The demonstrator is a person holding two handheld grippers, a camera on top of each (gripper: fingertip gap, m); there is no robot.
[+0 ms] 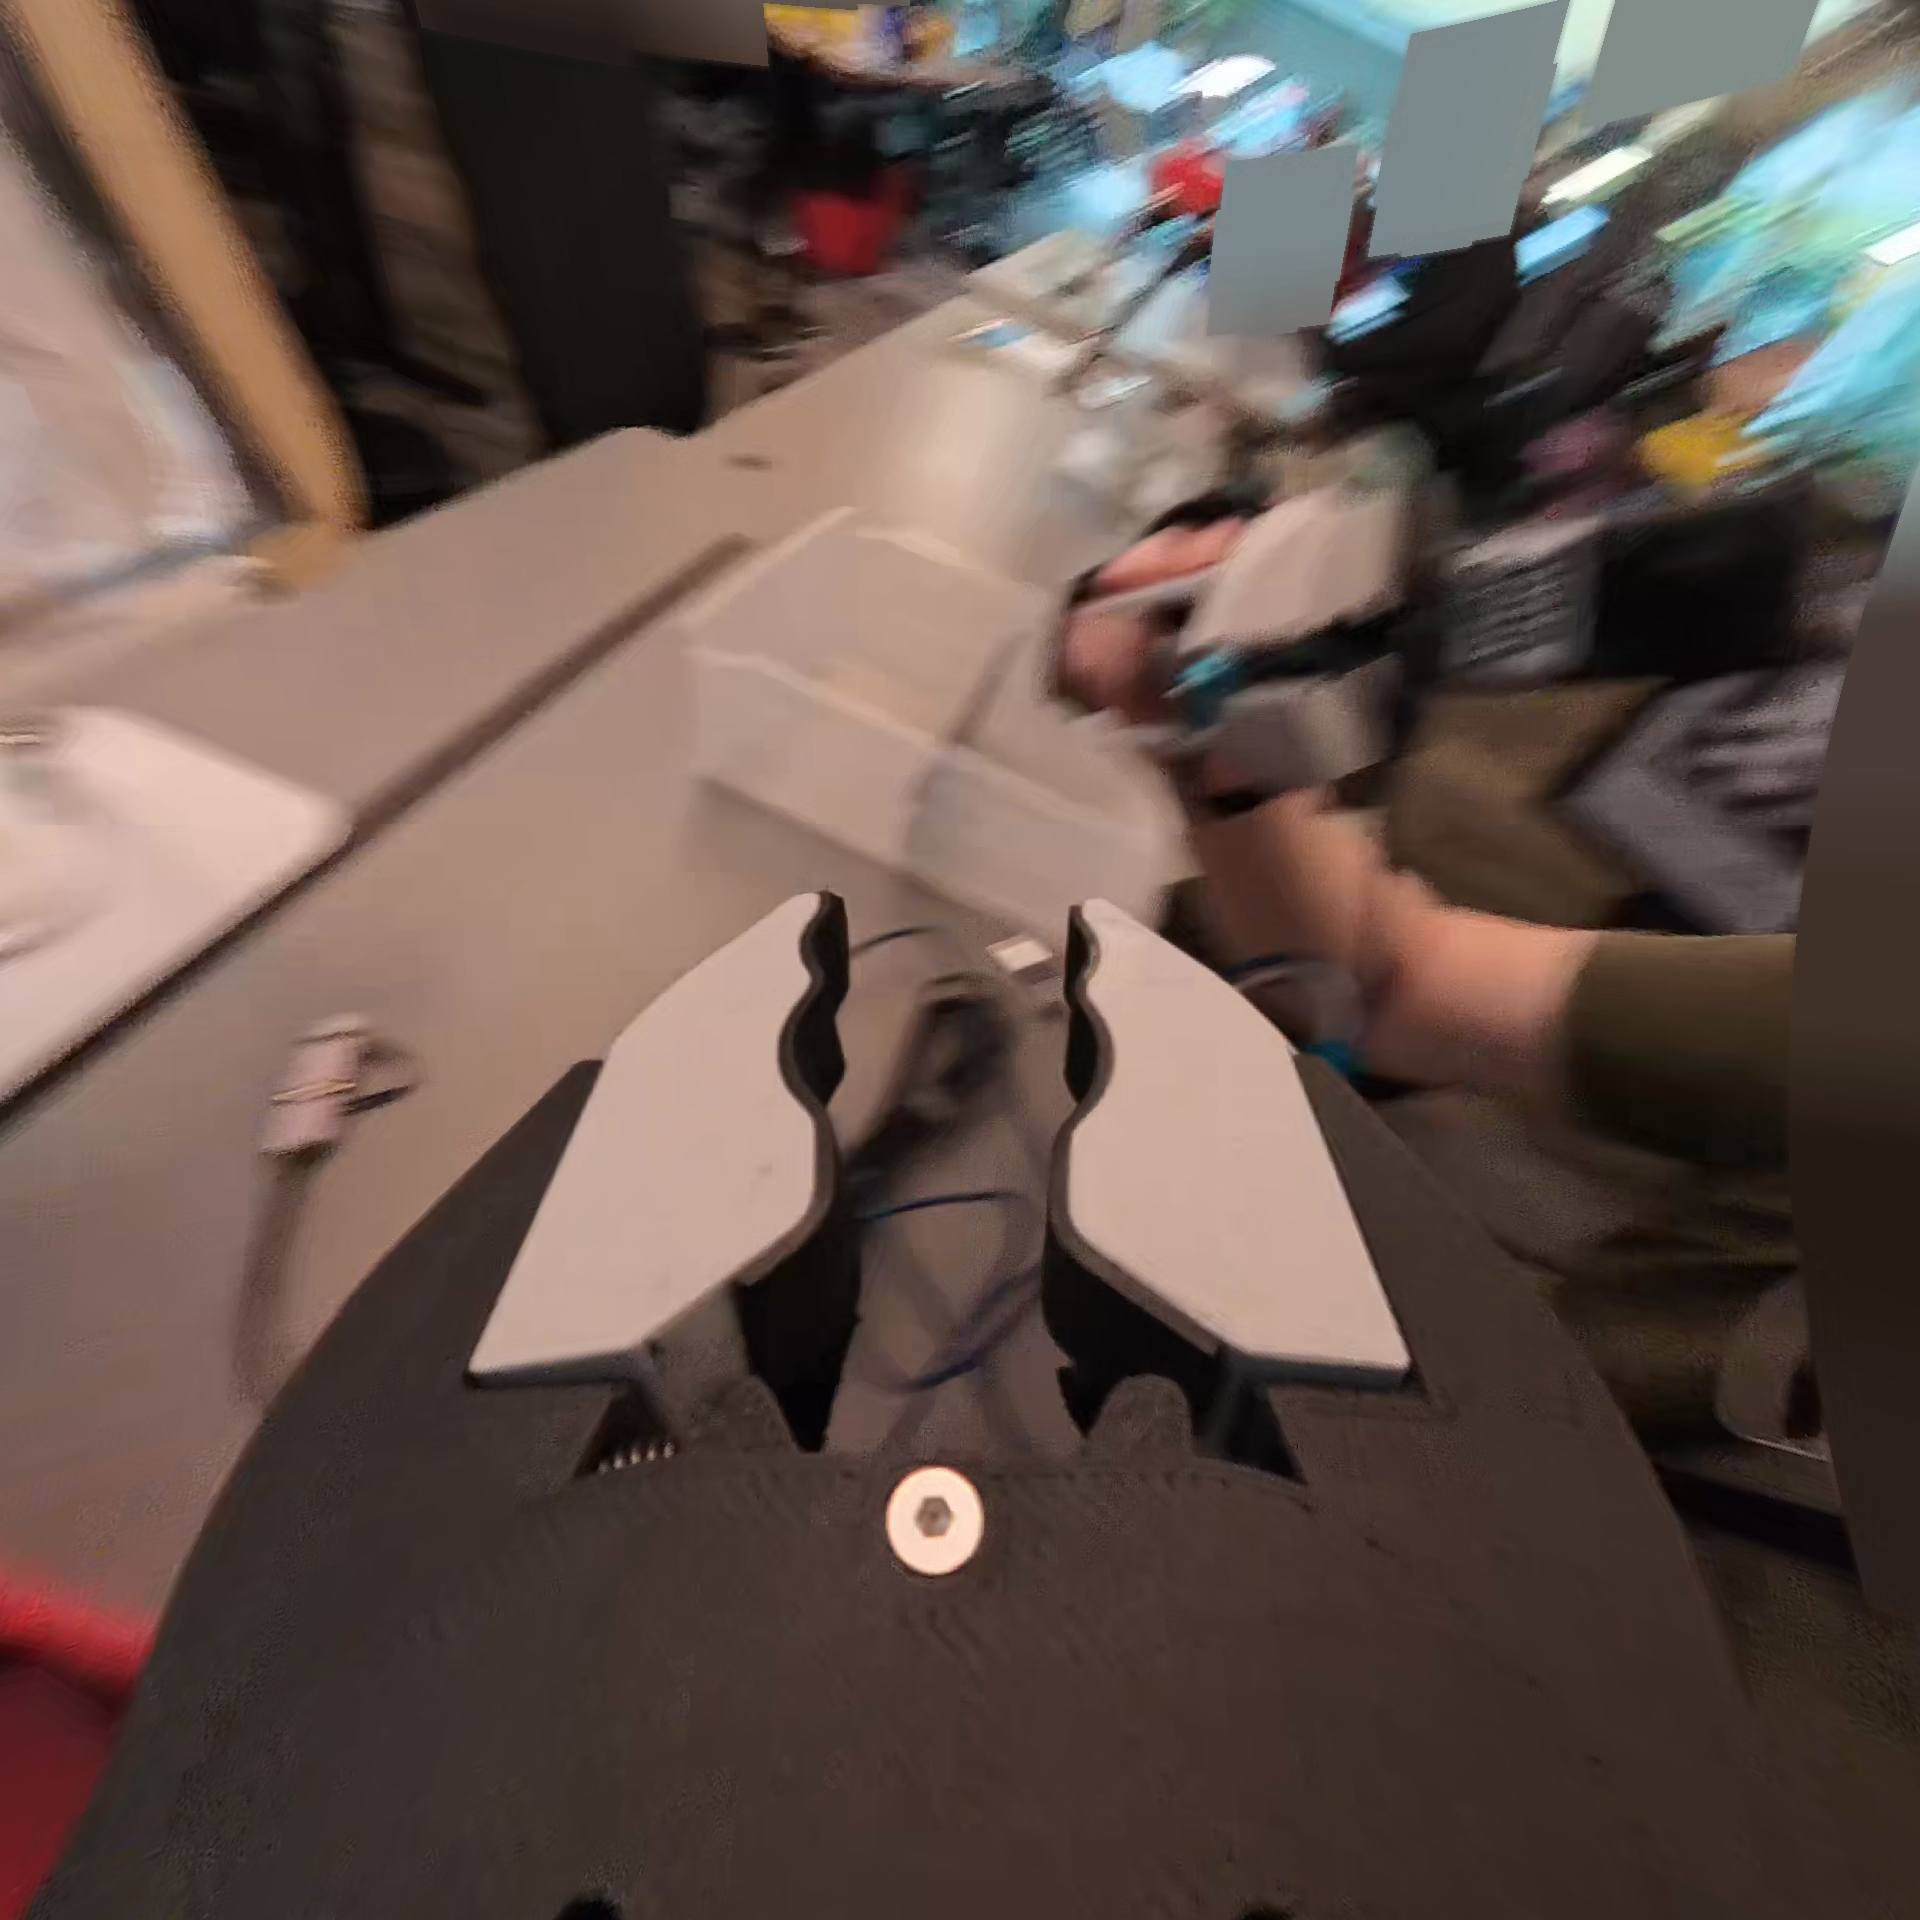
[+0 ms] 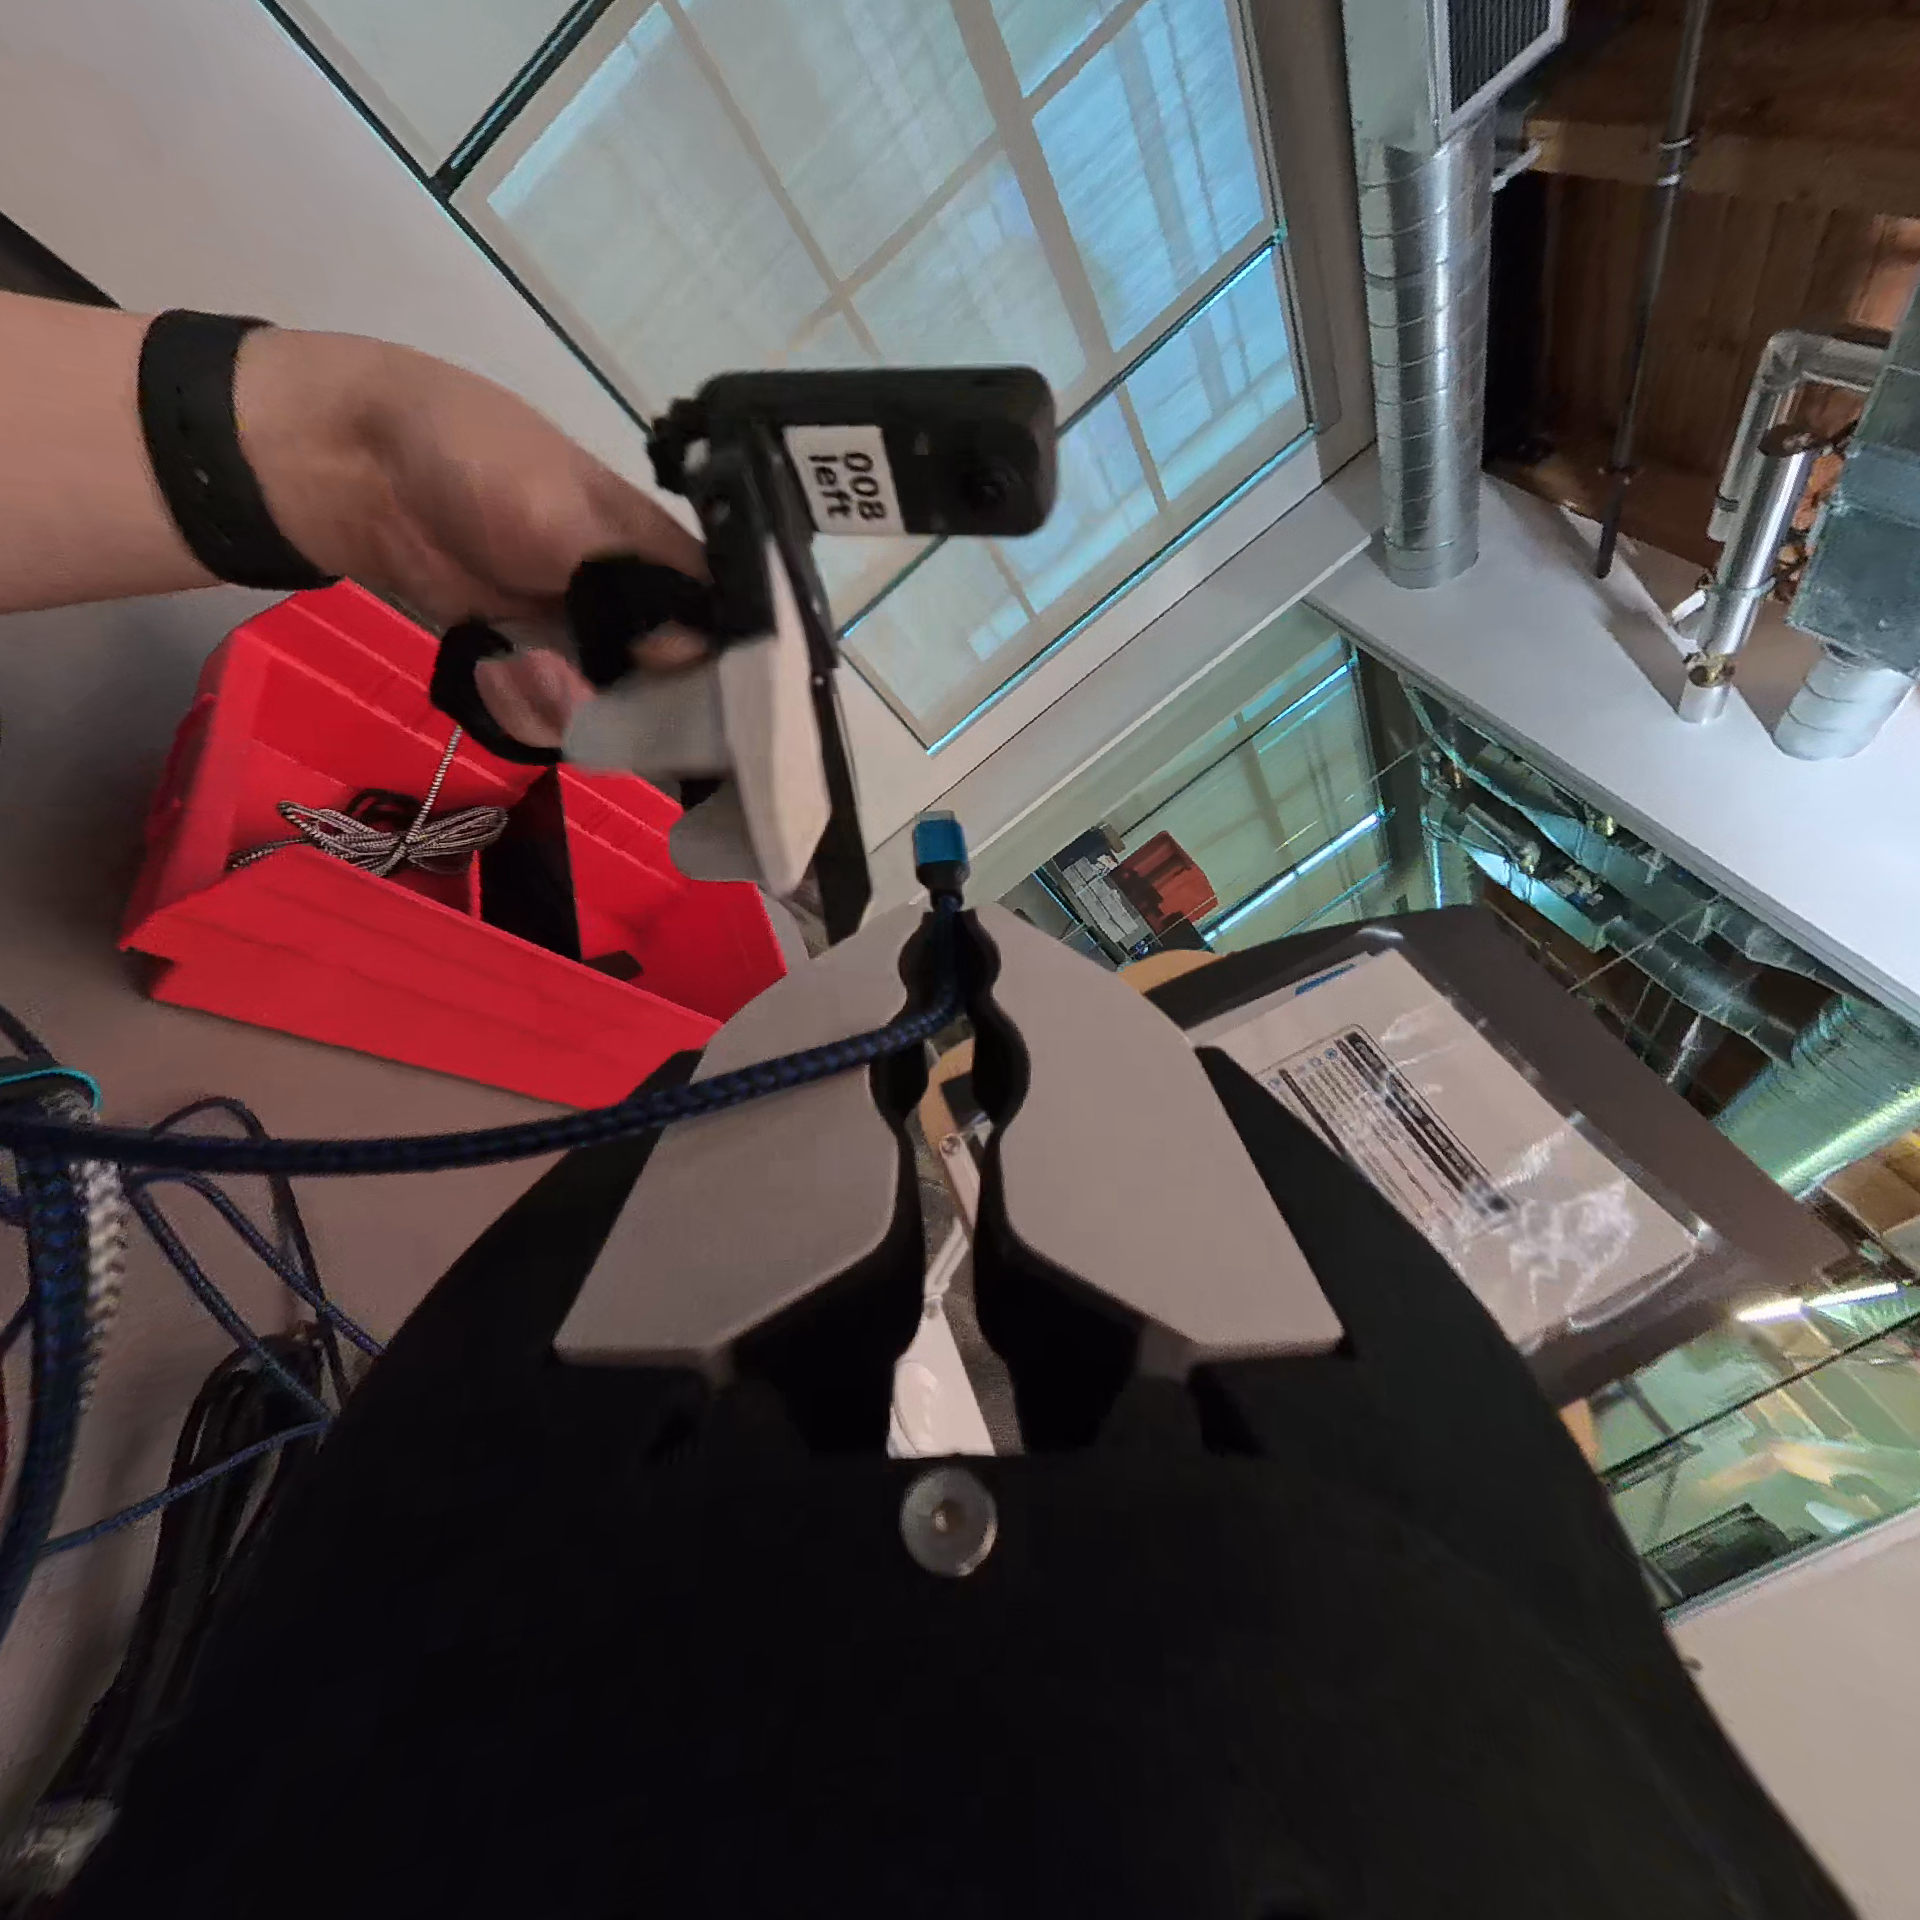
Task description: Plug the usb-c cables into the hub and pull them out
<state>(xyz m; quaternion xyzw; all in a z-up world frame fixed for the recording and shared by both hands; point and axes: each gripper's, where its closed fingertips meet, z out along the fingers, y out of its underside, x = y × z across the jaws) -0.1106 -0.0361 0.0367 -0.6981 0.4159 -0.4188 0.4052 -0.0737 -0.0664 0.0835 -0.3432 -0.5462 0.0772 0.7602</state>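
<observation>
The blue braided usb-c cable [image 2: 727,1091] is clenched near its plug [image 2: 940,847] in the right gripper [image 2: 961,935], raised off the worktop [image 1: 499,935], plugged into nothing. At ten o'clock the left gripper [image 1: 956,977] has released jaws, empty. No hub is identifiable; judging so, plugging remains.

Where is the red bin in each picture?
Left wrist view: a blurry red patch in the bottom-left corner, probably the red bin.
Right wrist view: middle left, standing on the table.
Shared landmark: the grey table.
</observation>
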